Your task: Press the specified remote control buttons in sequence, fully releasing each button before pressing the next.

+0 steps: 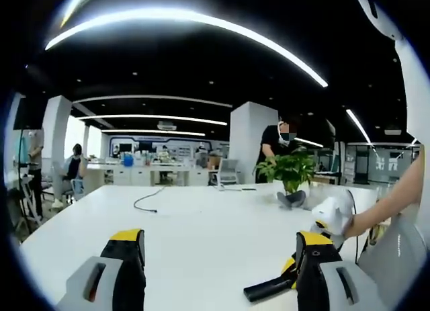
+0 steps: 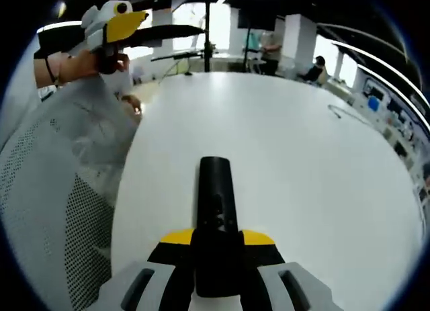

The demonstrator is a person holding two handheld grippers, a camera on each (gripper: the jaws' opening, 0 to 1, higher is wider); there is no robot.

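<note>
Hovering over the white table (image 1: 201, 224), the left gripper (image 1: 222, 254) has its yellow-tipped jaws spread wide with nothing between them, which reads as readiness: one tip is free to come down as the pressing finger. Its view looks level across the tabletop, past a loose cable (image 1: 144, 202) and a potted plant (image 1: 290, 171) further right.

At the lower right of that view the right gripper (image 1: 306, 274) comes in, carrying the black remote control (image 1: 269, 287) just above the table edge. In the right gripper view the same remote (image 2: 216, 213) runs straight out along that gripper's (image 2: 216, 240) axis, its near end pinched between clenched jaws and its button face turned up. Held so, the buttons sit exposed and steady for a press from above. The left gripper (image 2: 117, 25) shows high and well apart here, so no button seems pressed yet. I judge the next move needs a careful descent onto a single key.
</note>
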